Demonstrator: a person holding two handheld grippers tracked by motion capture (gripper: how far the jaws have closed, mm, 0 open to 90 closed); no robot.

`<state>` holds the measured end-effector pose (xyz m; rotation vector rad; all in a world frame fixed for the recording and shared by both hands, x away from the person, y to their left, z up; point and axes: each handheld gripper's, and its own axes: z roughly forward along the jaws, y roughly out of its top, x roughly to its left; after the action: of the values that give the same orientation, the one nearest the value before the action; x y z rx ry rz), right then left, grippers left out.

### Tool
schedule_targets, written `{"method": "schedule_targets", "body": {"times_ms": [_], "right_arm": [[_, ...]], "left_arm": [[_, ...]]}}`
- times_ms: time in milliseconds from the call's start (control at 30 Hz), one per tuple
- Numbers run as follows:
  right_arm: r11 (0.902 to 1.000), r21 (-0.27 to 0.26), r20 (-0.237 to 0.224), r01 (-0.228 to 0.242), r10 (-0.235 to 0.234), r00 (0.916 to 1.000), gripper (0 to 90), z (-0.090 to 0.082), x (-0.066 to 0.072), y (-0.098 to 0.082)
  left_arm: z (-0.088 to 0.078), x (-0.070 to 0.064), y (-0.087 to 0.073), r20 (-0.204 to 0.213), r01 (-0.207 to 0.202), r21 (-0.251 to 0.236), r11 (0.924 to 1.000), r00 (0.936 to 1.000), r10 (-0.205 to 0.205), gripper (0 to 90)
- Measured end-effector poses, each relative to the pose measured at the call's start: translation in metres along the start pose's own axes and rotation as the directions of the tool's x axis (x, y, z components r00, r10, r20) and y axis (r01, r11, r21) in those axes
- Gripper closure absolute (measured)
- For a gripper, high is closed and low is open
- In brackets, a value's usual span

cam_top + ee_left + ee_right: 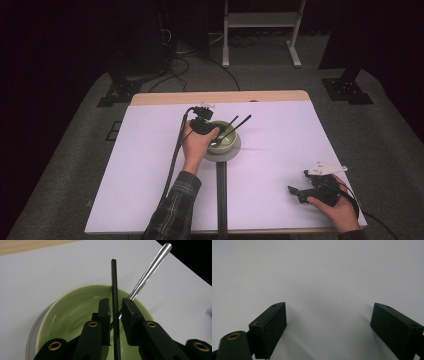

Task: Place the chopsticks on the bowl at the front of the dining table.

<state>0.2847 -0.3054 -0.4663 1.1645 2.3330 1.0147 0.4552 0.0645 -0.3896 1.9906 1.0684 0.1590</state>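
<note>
The black chopstick (114,290) leans in the green bowl (75,307), beside a silver stick (150,268). The left gripper (115,310) has its jaws just apart around it, so it looks dropped. The right gripper (329,322) waits wide open.

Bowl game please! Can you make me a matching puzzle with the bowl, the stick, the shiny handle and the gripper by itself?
Things:
1. bowl
2. chopstick
3. metal handle
4. right gripper

Clues:
a. shiny silver, leaning out over the bowl's rim
b. jaws wide apart above the bare white table
c. pale green
d. black, standing between the jaws of the left gripper

Pairs: 1-c, 2-d, 3-a, 4-b
</note>
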Motion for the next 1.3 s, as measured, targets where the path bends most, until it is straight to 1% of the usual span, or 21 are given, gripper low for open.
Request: {"method": "schedule_targets", "body": {"times_ms": [133, 200, 300, 400, 500, 533, 667, 733, 767, 1000, 1067, 1100, 1233, 1300], "right_arm": [[1.0000, 0.000, 0.000, 0.000, 0.000, 1.0000, 12.2, 0.000, 0.000, 0.000], [1.0000, 0.000, 0.001, 0.000, 0.000, 1.0000, 12.2, 0.000, 0.000, 0.000], [1.0000, 0.000, 0.001, 0.000, 0.000, 1.0000, 12.2, 0.000, 0.000, 0.000], [1.0000, 0.000, 0.001, 0.001, -0.001, 1.0000, 12.2, 0.000, 0.000, 0.000], [1.0000, 0.000, 0.002, 0.001, -0.001, 1.0000, 12.2, 0.000, 0.000, 0.000], [1.0000, 0.000, 0.002, 0.001, -0.001, 1.0000, 12.2, 0.000, 0.000, 0.000], [1.0000, 0.000, 0.002, 0.001, -0.001, 1.0000, 12.1, 0.000, 0.000, 0.000], [1.0000, 0.000, 0.002, 0.001, -0.001, 1.0000, 12.2, 0.000, 0.000, 0.000], [1.0000, 0.000, 0.002, 0.001, -0.001, 1.0000, 12.2, 0.000, 0.000, 0.000], [1.0000, 0.000, 0.002, 0.001, -0.001, 1.0000, 12.2, 0.000, 0.000, 0.000], [1.0000, 0.000, 0.003, 0.002, -0.002, 1.0000, 12.2, 0.000, 0.000, 0.000], [1.0000, 0.002, 0.002, -0.001, 0.001, 1.0000, 12.2, 0.000, 0.001, 0.000], [1.0000, 0.000, 0.003, 0.002, -0.002, 1.0000, 12.2, 0.000, 0.000, 0.000], [1.0000, 0.000, 0.003, 0.002, -0.002, 1.0000, 12.2, 0.000, 0.000, 0.000]], "left_arm": [[-0.003, 0.000, 0.001, -0.019, -0.009, -0.003, 1.0000, 0.9998, 0.009, 70.0], [-0.006, 0.000, 0.001, -0.025, -0.018, -0.016, 0.9997, 0.9995, 0.018, 64.6], [-0.013, 0.000, 0.001, -0.027, -0.023, -0.034, 0.9991, 0.9994, 0.022, 58.6], [-0.020, 0.001, 0.000, -0.032, -0.029, -0.024, 0.9993, 0.9991, 0.028, 52.8], [-0.030, 0.002, -0.002, -0.050, -0.038, -0.031, 0.9988, 0.9981, 0.036, 48.9], [-0.032, 0.002, -0.003, -0.051, -0.035, -0.035, 0.9988, 0.9982, 0.033, 46.2], [-0.042, 0.003, -0.008, -0.059, -0.053, -0.023, 0.9983, 0.9969, 0.052, 39.0], [-0.044, 0.004, -0.009, -0.060, -0.051, -0.022, 0.9985, 0.9970, 0.050, 35.3], [-0.048, 0.004, -0.011, -0.060, -0.055, -0.021, 0.9982, 0.9967, 0.054, 35.3], [-0.065, 0.003, -0.022, -0.092, -0.088, -0.018, 0.9959, 0.9920, 0.086, 25.6], [-0.068, 0.003, -0.026, -0.101, -0.093, -0.018, 0.9955, 0.9908, 0.090, 21.4], [-0.070, 0.003, -0.027, -0.102, -0.095, -0.016, 0.9953, 0.9905, 0.093, 19.6], [-0.077, 0.004, -0.035, -0.105, -0.106, -0.021, 0.9941, 0.9891, 0.103, 18.3], [-0.080, 0.005, -0.038, -0.099, -0.105, -0.017, 0.9943, 0.9898, 0.103, 14.2]]}}
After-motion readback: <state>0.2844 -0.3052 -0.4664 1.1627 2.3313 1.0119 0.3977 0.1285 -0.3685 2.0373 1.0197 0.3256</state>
